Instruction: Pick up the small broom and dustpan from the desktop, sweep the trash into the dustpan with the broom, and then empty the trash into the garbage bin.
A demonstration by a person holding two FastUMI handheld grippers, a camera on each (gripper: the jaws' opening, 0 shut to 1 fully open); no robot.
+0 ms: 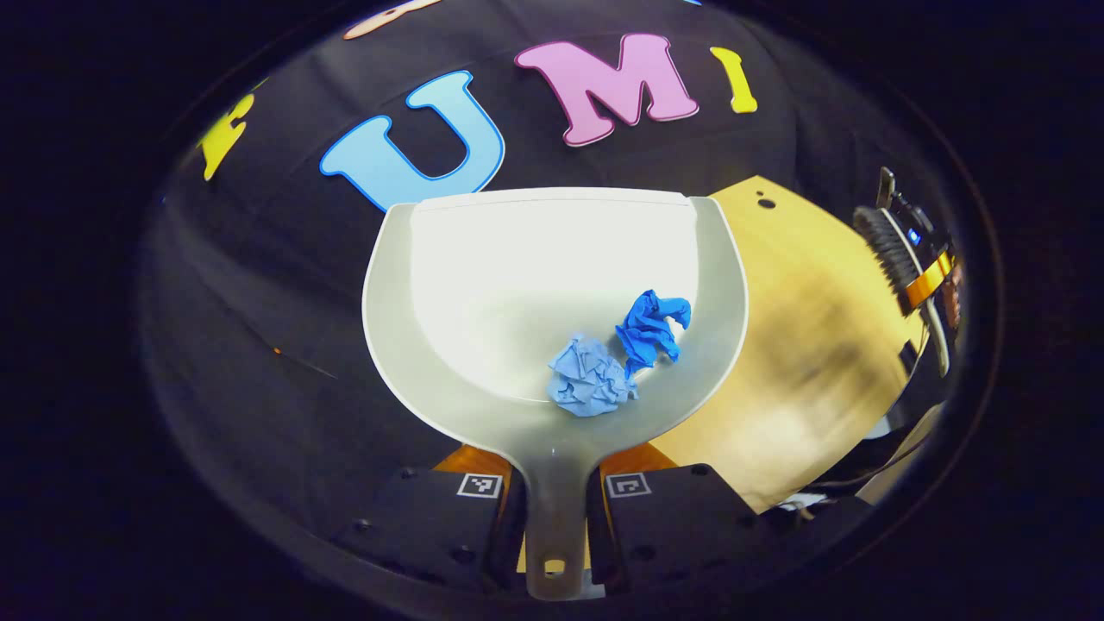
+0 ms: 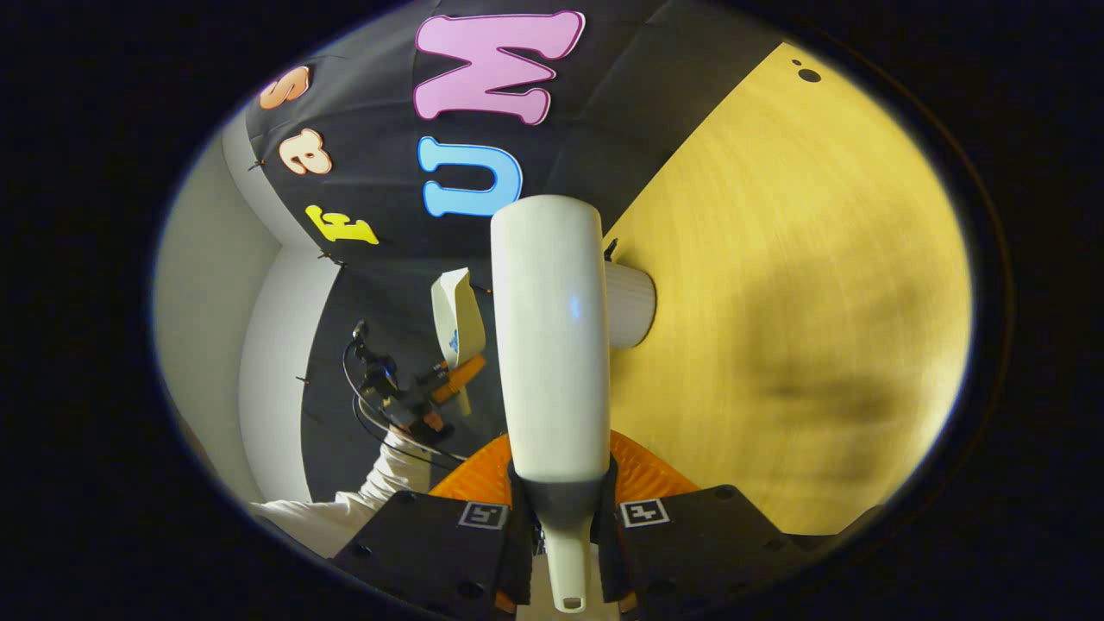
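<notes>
In the left gripper view, the left tongs (image 1: 555, 509) sit at the bottom centre of the frame, their two black fingers clamped on the narrow handle of a pale grey plastic dustpan (image 1: 483, 285). The pan fans out upward across the middle of the frame, off the yellow wooden worktop (image 1: 811, 345), which lies to the right and below it. Two pieces of trash rest in the lower right part of the pan: a light blue crumpled paper ball (image 1: 589, 377) and, just beside it to the upper right, a darker blue crumpled wad (image 1: 651, 332). At the far right edge the dark bristles of the small white broom (image 1: 888, 250) appear, held by the other tongs.

In the right gripper view, the right tongs (image 2: 565, 517) at the bottom centre are clamped on the broom's slim handle; the smooth white back of the broom (image 2: 552, 336) rises up the middle of the frame. The worktop (image 2: 793, 285) takes up the right half. Behind the broom's upper right side, a white ribbed cylinder (image 2: 634, 304) is partly hidden. Left of the broom, farther off, the dustpan (image 2: 457, 323) is seen edge-on and tilted, held up by the left tongs, with a white sleeve (image 2: 379, 483) below.
</notes>
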